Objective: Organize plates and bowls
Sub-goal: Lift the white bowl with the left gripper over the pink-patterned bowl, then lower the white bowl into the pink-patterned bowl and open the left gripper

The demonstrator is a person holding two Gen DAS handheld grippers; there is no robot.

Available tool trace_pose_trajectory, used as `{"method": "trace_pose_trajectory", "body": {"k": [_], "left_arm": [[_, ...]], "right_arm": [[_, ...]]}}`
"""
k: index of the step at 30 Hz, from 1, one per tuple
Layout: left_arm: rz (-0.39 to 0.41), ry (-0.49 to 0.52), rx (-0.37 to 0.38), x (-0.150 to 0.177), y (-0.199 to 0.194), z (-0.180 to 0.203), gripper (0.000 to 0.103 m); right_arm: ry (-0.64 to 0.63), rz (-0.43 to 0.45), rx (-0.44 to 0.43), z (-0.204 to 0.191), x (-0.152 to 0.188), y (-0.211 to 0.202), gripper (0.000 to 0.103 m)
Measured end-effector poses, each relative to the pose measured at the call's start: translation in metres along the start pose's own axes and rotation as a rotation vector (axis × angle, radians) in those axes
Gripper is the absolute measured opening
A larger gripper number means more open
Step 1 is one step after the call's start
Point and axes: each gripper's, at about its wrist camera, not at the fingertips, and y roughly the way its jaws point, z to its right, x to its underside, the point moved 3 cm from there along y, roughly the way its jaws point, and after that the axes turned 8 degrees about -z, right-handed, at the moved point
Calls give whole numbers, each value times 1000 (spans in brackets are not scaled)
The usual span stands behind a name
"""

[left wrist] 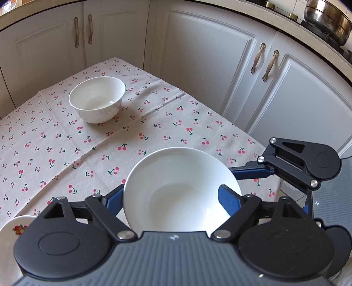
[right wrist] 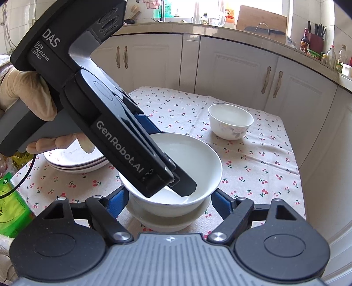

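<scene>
A plain white bowl (left wrist: 176, 189) sits between the fingers of my left gripper (left wrist: 170, 198), which pinches its rim. In the right wrist view this bowl (right wrist: 198, 158) rests inside a second white bowl (right wrist: 169, 220) on the cherry-print tablecloth (right wrist: 264, 167). My right gripper (right wrist: 169, 198) is open, its blue fingers (right wrist: 222, 202) on either side of the lower bowl, apart from it. A third white bowl (left wrist: 96, 99) with a faint floral pattern stands farther off and also shows in the right wrist view (right wrist: 231, 121). A stack of white plates (right wrist: 72, 160) lies at the left.
White kitchen cabinets (left wrist: 209, 66) stand close behind the table. A steel pot (left wrist: 327, 19) sits on the stove above. A plate with a fruit print (left wrist: 13, 228) lies at the near left. Green packaging (right wrist: 11, 211) lies left of the table.
</scene>
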Motion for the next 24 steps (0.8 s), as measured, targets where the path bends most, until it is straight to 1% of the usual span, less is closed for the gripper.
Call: {"method": "trace_pose_trajectory", "body": {"k": [4,8,24], "left_arm": [[-1,-5,3,1,1,-1,87],[-6,11,-6,3,3,1,87],[-6,2,4,5,8,-1,87]], "right_arm": [[4,-4,-8,1,1,2,86],[2,-10,-8,2,1,4,86],[-5,-20,-7,2,1,7,86]]}}
